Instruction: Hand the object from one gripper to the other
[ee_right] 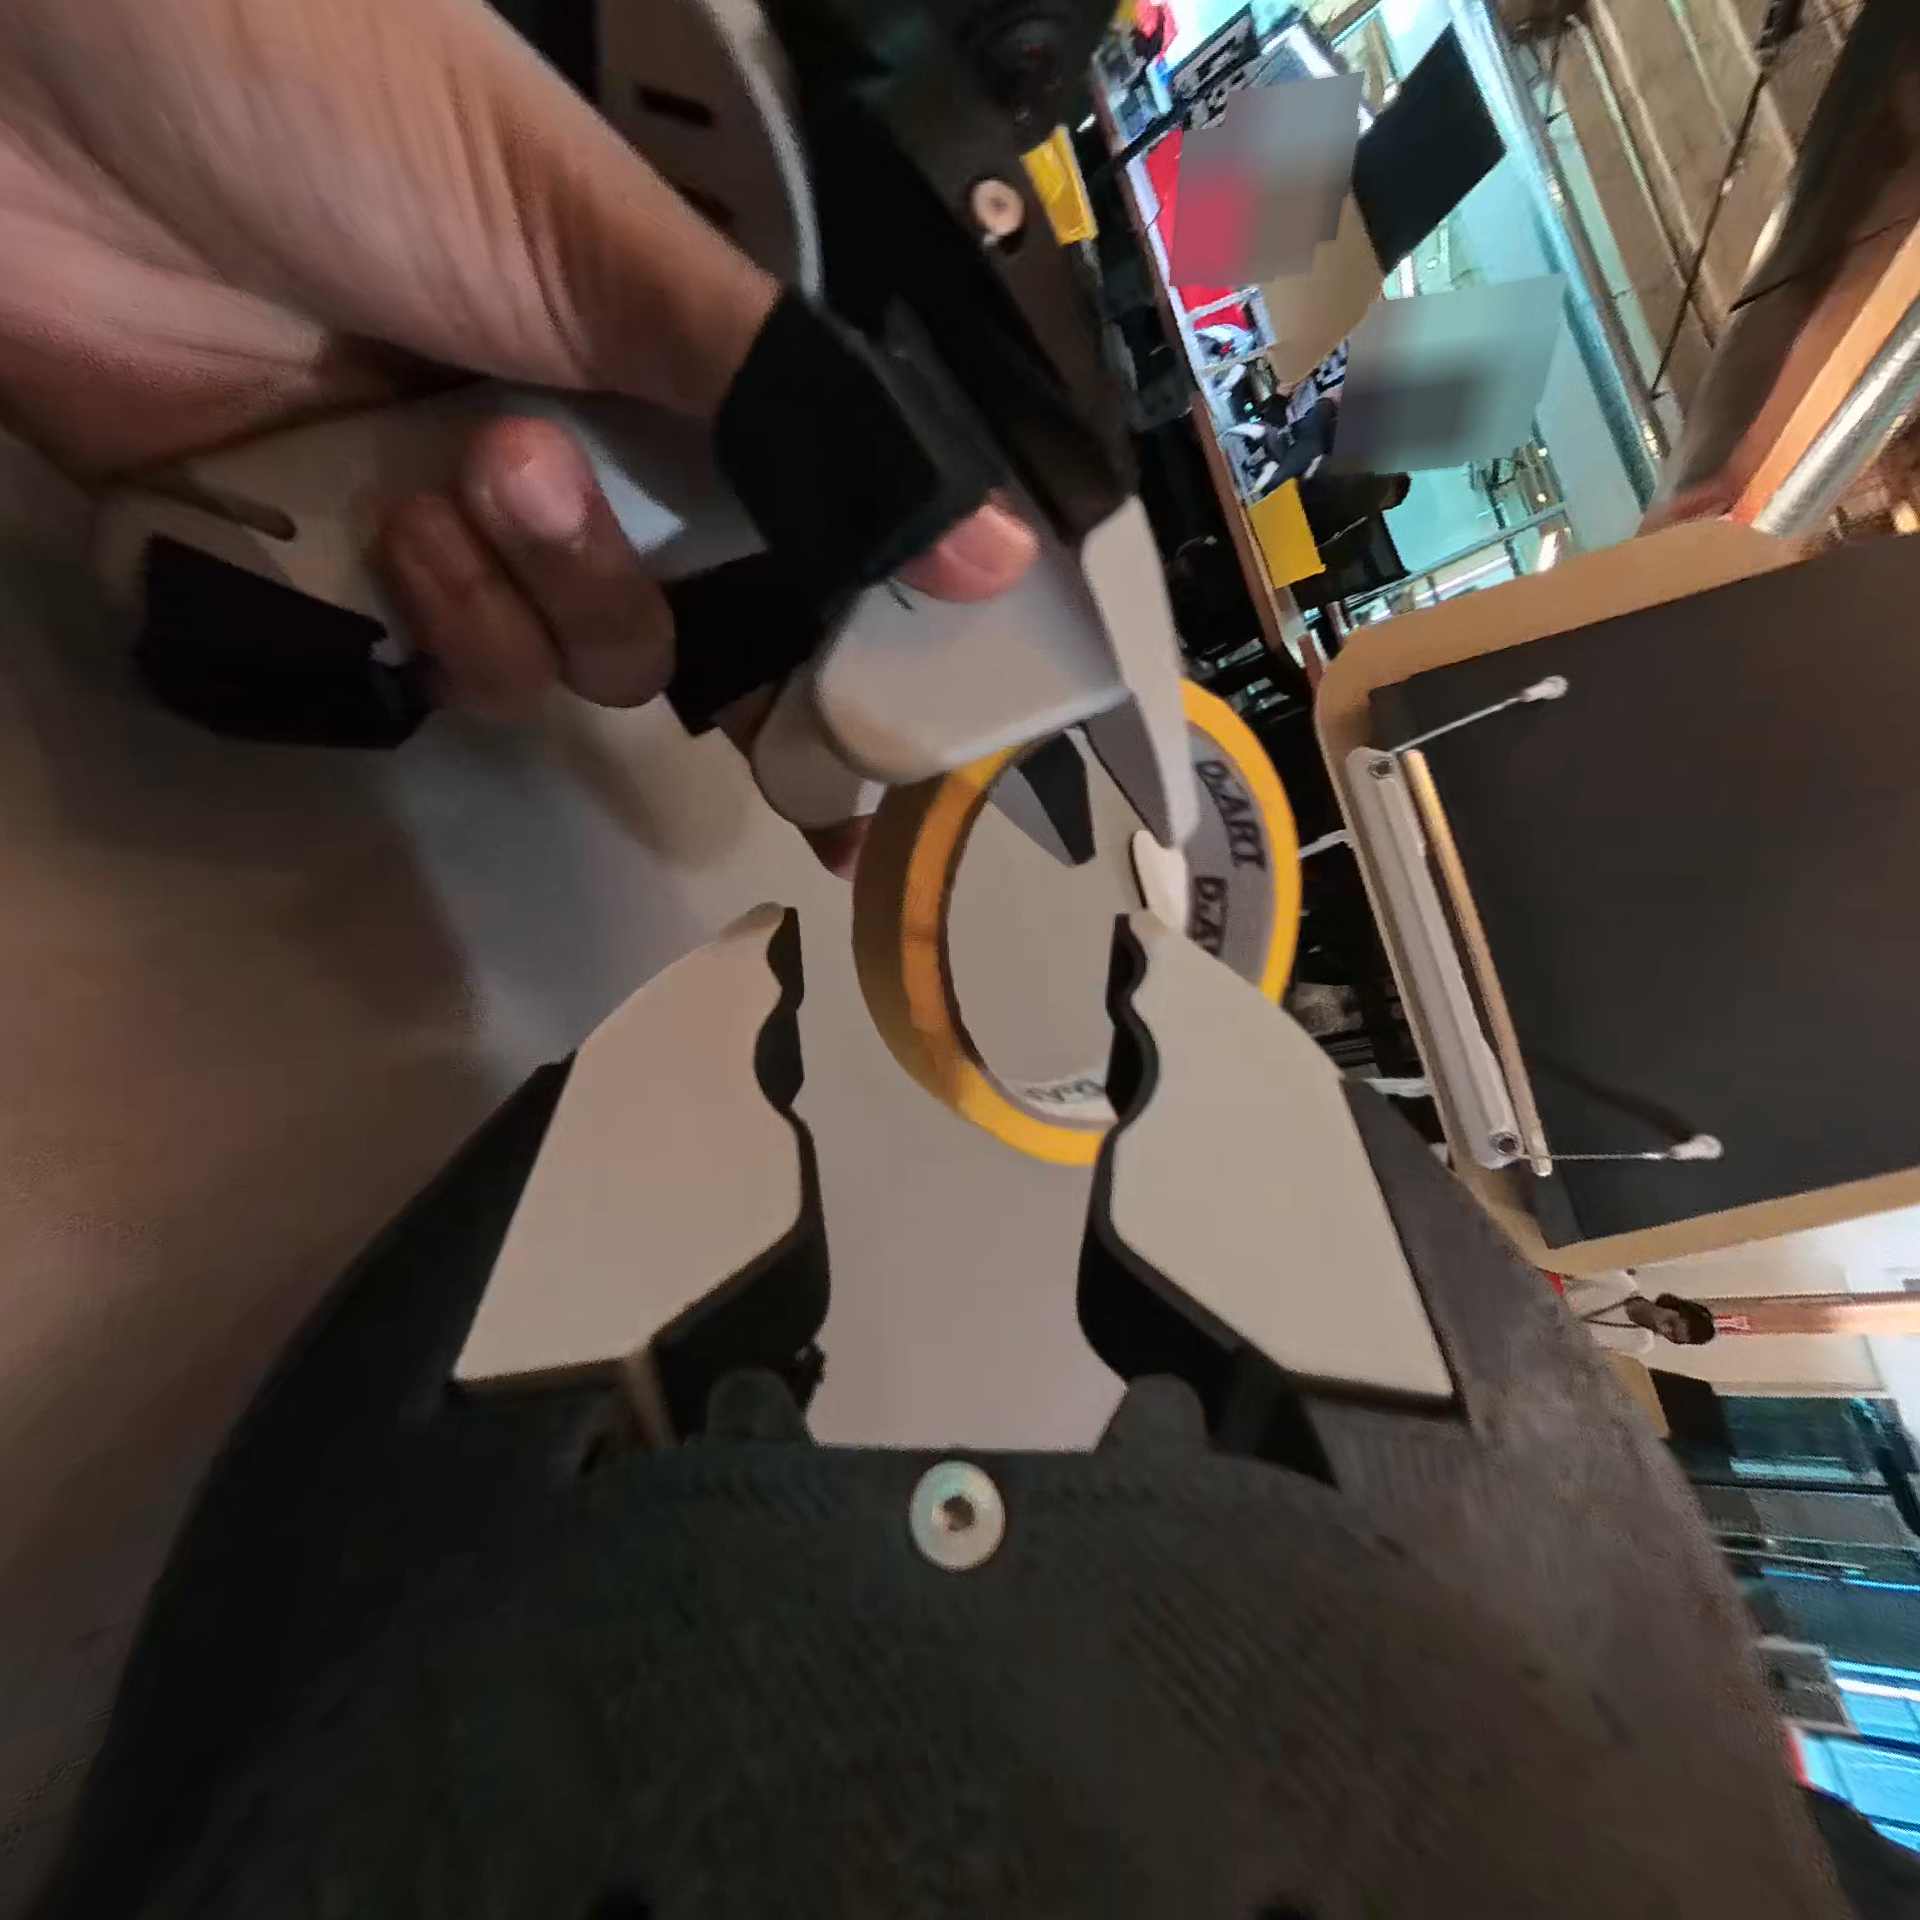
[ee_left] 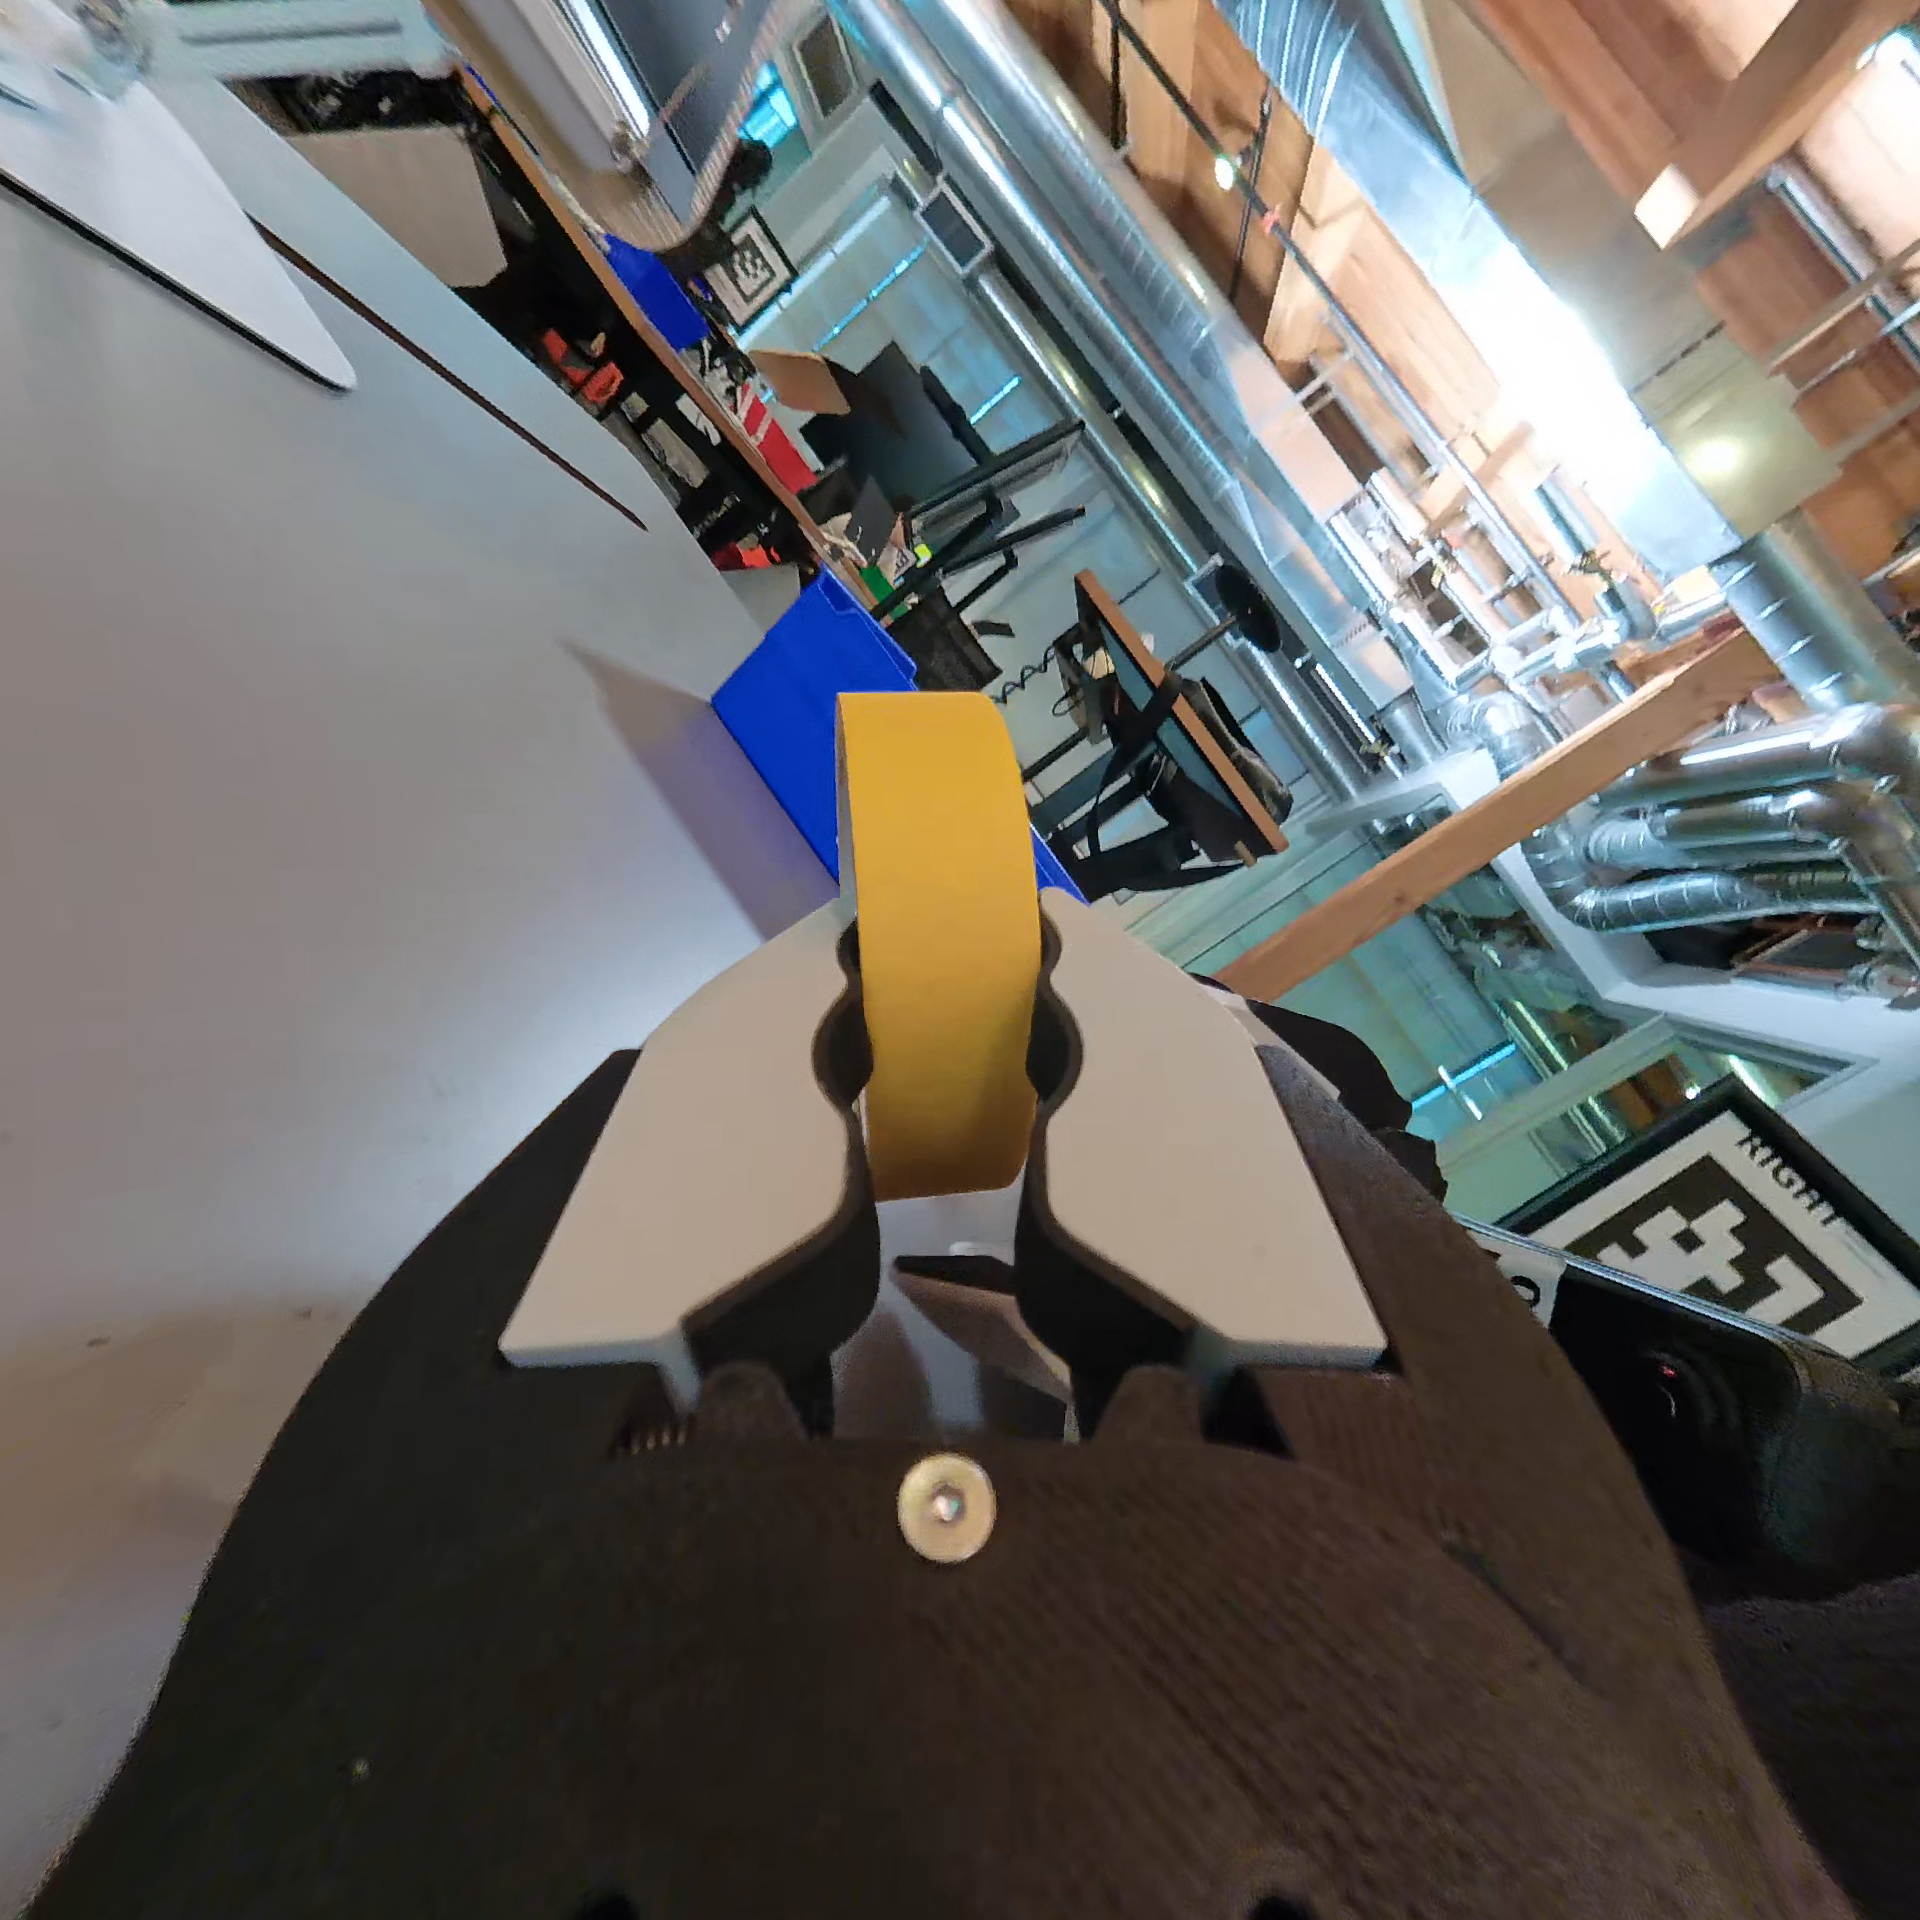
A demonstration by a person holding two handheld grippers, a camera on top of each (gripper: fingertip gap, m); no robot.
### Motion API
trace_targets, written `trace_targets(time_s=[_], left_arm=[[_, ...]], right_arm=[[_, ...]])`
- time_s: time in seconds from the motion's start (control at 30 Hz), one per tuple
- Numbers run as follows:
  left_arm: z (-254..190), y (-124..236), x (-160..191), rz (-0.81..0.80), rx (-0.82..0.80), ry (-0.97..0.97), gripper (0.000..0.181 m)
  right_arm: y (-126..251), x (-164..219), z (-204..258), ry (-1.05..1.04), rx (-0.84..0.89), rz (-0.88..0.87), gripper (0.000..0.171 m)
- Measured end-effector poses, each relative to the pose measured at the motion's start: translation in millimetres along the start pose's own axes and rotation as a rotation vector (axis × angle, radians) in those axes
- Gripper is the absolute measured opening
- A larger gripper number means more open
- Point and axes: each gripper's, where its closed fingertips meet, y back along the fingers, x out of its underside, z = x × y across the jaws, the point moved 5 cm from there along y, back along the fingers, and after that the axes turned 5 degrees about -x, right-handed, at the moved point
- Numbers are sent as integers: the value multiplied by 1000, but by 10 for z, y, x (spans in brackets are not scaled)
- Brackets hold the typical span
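Note:
A roll of yellow tape point(ee_left: 925, 810) stands edge-on between the fingers of my left gripper point(ee_left: 940, 914), which is shut on it and holds it in the air. In the right wrist view the left gripper point(ee_right: 1117, 831), held by a person's hand point(ee_right: 520, 582), comes in from the top and grips the far rim of the roll point(ee_right: 909, 987). My right gripper point(ee_right: 956, 925) is open. The lower part of the roll lies between its fingers, close to the right-hand finger point(ee_right: 1226, 1143). I cannot tell whether they touch.
A grey table point(ee_left: 312, 727) lies to the left with a white board point(ee_left: 156, 208) on it. Blue bins point(ee_left: 810, 686) stand behind the tape. A black-and-white marker plate point(ee_left: 1714, 1226) on the other gripper shows at lower right. A black panel with a wooden edge point(ee_right: 1662, 883) stands to the right.

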Motion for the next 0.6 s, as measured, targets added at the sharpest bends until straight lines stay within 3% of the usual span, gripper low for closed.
trace_targets(time_s=[0.07,0.1,0.2,0.47,0.5,0.6], left_arm=[[-48,-29,53,21,5,-29,28],[-69,-40,71,30,6,-43,28],[-113,-46,69,29,9,-87,28],[-119,-54,75,48,17,-125,29],[-120,-56,72,44,12,-144,34],[-127,-55,24,-20,-13,-161,79]], right_arm=[[-25,22,42,26,-14,33,51],[-27,40,52,41,-19,49,38],[-18,54,67,72,-22,66,19],[-22,74,52,45,-47,86,15],[-20,75,43,49,-40,85,14],[15,102,-35,60,-3,90,11]])
